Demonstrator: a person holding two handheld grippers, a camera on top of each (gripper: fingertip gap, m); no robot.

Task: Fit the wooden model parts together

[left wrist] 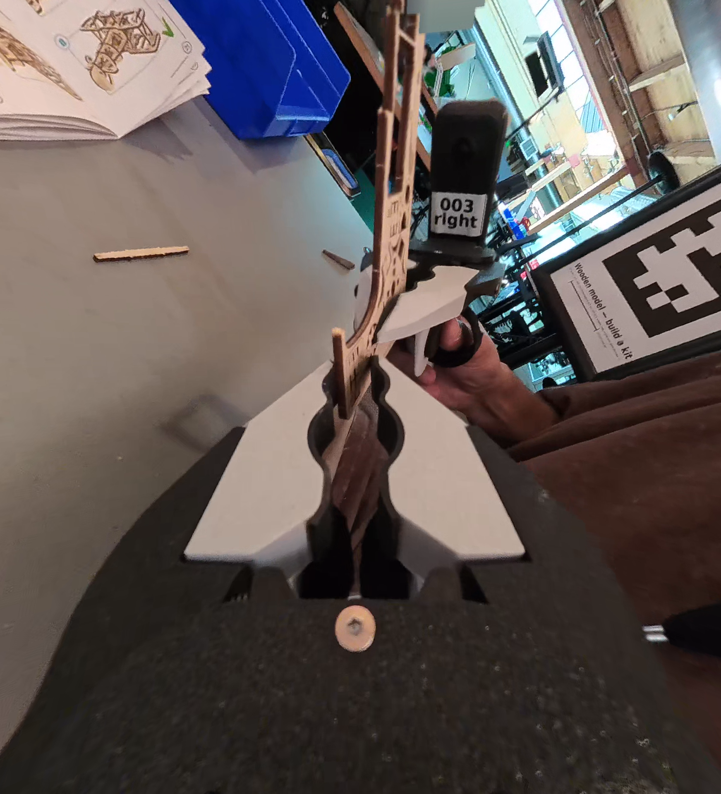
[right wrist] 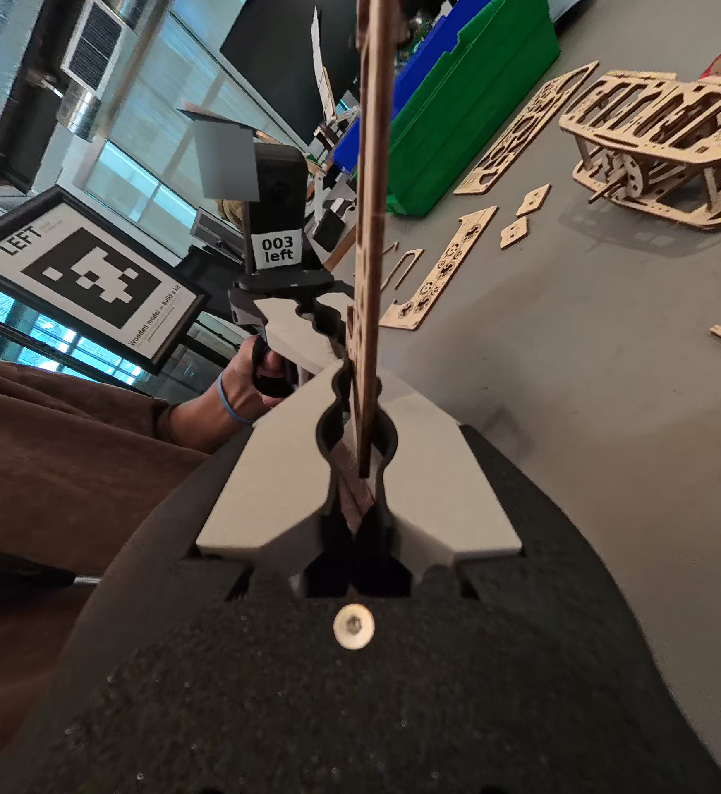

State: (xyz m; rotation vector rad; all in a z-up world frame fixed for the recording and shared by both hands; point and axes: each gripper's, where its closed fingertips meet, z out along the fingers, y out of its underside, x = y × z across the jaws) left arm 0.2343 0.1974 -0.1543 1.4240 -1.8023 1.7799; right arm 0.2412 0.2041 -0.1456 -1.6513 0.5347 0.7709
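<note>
A flat laser-cut wooden panel (left wrist: 393,240) stands on edge above the grey table (left wrist: 113,343), with a thin wooden strip (left wrist: 340,378) fitted across its lower end. My left gripper (left wrist: 352,374) is shut on the panel's lower end. My right gripper (left wrist: 388,318) pinches the same panel a little higher, from the other side. In the right wrist view the panel (right wrist: 369,258) shows edge-on, and my right gripper (right wrist: 360,378) is shut on it. My left gripper (right wrist: 341,339) holds it just beyond.
An open instruction booklet (left wrist: 70,64) and a blue bin (left wrist: 272,77) lie at the far left, with a loose wooden strip (left wrist: 141,254) nearer. A part-built wooden model (right wrist: 672,142), flat wooden panels (right wrist: 444,270), small square pieces (right wrist: 522,215) and a green bin (right wrist: 470,111) lie to the right. Both grippers' tips are close together, under 4 cm apart.
</note>
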